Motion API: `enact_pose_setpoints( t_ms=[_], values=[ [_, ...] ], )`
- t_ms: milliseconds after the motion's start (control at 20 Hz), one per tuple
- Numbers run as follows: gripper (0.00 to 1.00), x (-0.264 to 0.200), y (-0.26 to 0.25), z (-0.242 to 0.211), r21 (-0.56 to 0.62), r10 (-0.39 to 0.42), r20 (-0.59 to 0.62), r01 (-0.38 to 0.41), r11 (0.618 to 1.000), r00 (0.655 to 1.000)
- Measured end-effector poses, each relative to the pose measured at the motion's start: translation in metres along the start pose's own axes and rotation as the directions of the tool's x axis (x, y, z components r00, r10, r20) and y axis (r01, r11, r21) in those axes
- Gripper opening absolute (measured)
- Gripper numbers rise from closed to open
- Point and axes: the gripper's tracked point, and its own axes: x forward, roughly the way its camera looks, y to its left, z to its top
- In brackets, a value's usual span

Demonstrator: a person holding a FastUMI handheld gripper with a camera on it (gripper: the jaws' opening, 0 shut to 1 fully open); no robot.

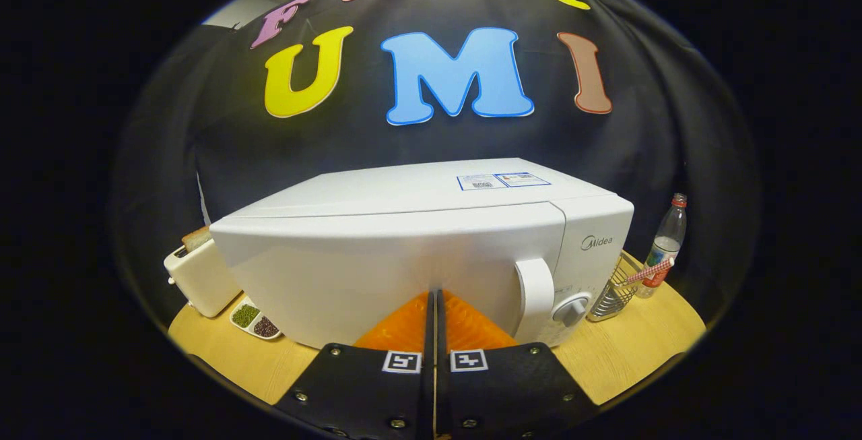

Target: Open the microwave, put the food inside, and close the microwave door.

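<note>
Inspector: The microwave [404,258] stood on the wooden table [626,352], its door shut and flush with the body. The door handle [535,298] sat at the door's right edge, with the round dial [571,308] just beside it on the control panel.

Clerk: And the tool?

Inspector: The gripper [435,295] had its fingers pressed together, a thin seam between them and nothing held. The tips pointed at the lower door face, left of the handle. Whether they touched the door could not be told.

Clerk: What stood at the edges?

Inspector: To the left of the microwave, a cream toaster [199,278] with a slice of bread [195,238] in its slot stood close to the microwave's corner. In front of it, a divided dish [255,321] held green and dark grains, near the table's front edge. To the right, a wire rack [614,292] stood near the panel side, with a plastic bottle [663,244] behind it.

Clerk: Open room?

Inspector: Bare tabletop lay on either side of the fingers, before the door, and a wider strip ran in front of the rack.
</note>
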Motion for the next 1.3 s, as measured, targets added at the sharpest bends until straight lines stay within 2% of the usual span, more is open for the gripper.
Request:
enact_pose_setpoints(
  t_ms=[400,1100,1200,1250,1300],
  values=[
    [0.02,-0.08,0.006,0.026,-0.032,-0.001,0.106,0.004,0.999,0.994],
    [0.01,-0.239,0.002,0.022,-0.012,-0.039,0.205,0.042,0.999,0.978],
    [0.02,-0.257,0.009,0.016,-0.008,-0.016,0.205,0.018,1.0,0.979],
    [0.25,-0.266,0.009,0.013,-0.011,-0.014,0.206,0.017,1.0,0.979],
    [0.36,-0.274,0.008,0.011,-0.015,-0.016,0.212,0.02,1.0,0.977]
  ],
)
